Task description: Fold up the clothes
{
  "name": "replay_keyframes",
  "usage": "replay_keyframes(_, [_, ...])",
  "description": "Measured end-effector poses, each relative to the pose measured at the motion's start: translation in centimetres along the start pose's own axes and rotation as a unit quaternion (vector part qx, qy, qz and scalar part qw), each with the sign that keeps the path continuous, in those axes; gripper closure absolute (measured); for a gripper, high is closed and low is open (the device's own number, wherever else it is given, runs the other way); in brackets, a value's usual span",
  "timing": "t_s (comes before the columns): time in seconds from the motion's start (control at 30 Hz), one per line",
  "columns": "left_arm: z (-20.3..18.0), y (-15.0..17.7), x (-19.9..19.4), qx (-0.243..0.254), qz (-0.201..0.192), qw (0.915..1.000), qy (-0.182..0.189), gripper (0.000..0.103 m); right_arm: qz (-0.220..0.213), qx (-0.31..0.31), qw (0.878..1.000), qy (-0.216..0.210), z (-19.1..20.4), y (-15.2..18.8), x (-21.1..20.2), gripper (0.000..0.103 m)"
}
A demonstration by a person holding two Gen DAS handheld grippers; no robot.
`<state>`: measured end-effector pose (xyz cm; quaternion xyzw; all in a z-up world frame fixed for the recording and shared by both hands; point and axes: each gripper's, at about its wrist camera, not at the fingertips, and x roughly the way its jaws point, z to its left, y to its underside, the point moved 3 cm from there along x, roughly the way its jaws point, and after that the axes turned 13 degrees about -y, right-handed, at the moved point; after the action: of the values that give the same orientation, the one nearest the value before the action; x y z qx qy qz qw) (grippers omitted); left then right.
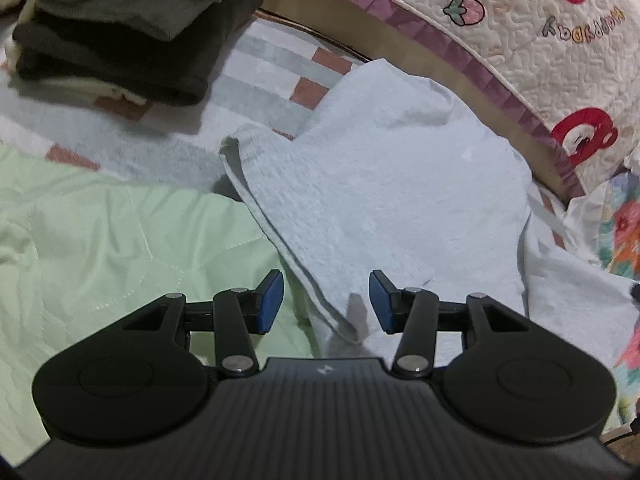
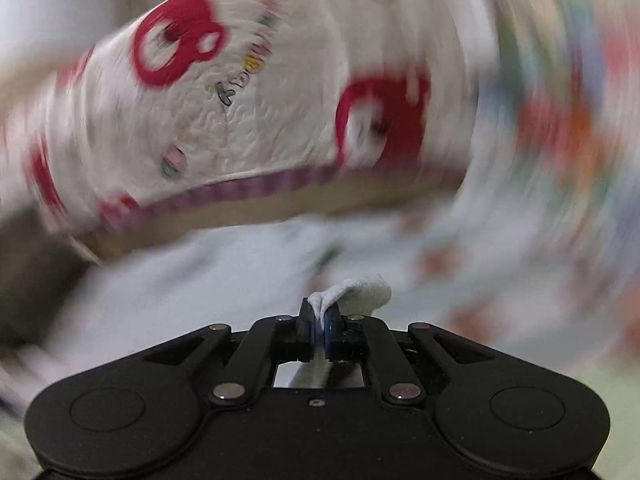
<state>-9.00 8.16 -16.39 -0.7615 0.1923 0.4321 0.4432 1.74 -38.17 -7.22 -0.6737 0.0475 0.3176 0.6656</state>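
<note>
A pale blue garment point(image 1: 380, 184) lies spread on the bed in the left wrist view, one folded edge running toward the camera. My left gripper point(image 1: 326, 302) hovers open over that near edge, blue pads point(image 1: 272, 300) apart, with the cloth lying under and between them, unpinched. In the right wrist view, which is heavily blurred, my right gripper point(image 2: 319, 322) is shut on a bunched corner of the pale blue garment point(image 2: 360, 290), which pokes out above the pads.
A stack of folded dark and grey-green clothes point(image 1: 128, 36) sits at the far left. A quilted white blanket with red bears point(image 1: 520, 40) rises behind the garment. Green bedding point(image 1: 100, 232) and a striped sheet point(image 1: 264, 68) cover the bed.
</note>
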Motion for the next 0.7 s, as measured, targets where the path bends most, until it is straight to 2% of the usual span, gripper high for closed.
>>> replay_keyframes(0.03, [-0.2, 0.1, 0.2, 0.001, 0.002, 1.0, -0.001, 0.057, 0.014, -0.049, 0.998, 0.046, -0.3, 0.0, -0.3, 0.096])
replay_keyframes(0.07, [-0.4, 0.1, 0.3, 0.004, 0.004, 1.0, -0.003, 0.057, 0.033, -0.07, 0.994, 0.08, -1.2, 0.4, -0.3, 0.096])
replay_keyframes(0.1, [-0.6, 0.2, 0.5, 0.008, 0.006, 0.9999, -0.006, 0.057, 0.053, -0.067, 0.991, 0.102, -2.7, 1.2, 0.0, 0.097])
replay_keyframes(0.13, [-0.8, 0.2, 0.5, 0.01, 0.008, 0.9999, -0.009, 0.057, 0.07, -0.02, 0.992, 0.102, -5.0, 2.0, 0.4, 0.098])
replay_keyframes(0.17, [-0.9, 0.2, 0.5, 0.01, 0.01, 0.9998, -0.011, 0.057, 0.085, 0.054, 0.991, 0.087, -7.4, 2.7, 0.9, 0.098])
replay_keyframes(0.2, [-0.9, 0.1, 0.5, 0.008, 0.011, 0.9999, -0.008, 0.057, 0.095, 0.133, 0.984, 0.065, -9.8, 3.6, 1.3, 0.098])
replay_keyframes(0.27, [-0.9, 0.1, 0.4, 0.004, 0.017, 0.9998, -0.004, 0.057, 0.107, 0.278, 0.954, 0.021, -13.8, 5.8, 2.3, 0.098])
replay_keyframes(0.33, [-0.7, 0.0, 0.5, -0.004, 0.024, 0.9997, -0.001, 0.057, 0.117, 0.357, 0.927, 0.002, -15.7, 7.5, 3.0, 0.097])
replay_keyframes(0.37, [-0.6, 0.0, 0.6, -0.01, 0.03, 0.9995, 0.004, 0.057, 0.118, 0.376, 0.919, -0.002, -16.2, 8.0, 3.2, 0.097])
replay_keyframes(0.47, [-0.4, 0.0, 0.9, -0.028, 0.041, 0.9986, 0.018, 0.057, 0.119, 0.39, 0.913, 0.002, -16.5, 8.7, 3.6, 0.097])
replay_keyframes(0.63, [-0.2, -0.9, 1.4, -0.06, 0.001, 0.9982, 0.001, 0.054, 0.111, 0.409, 0.906, -0.007, -16.8, 9.8, 3.3, 0.097])
replay_keyframes(0.7, [-0.2, -1.1, 2.1, -0.067, 0.007, 0.9976, 0.01, 0.056, 0.108, 0.416, 0.903, -0.012, -17.0, 10.1, 3.2, 0.097])
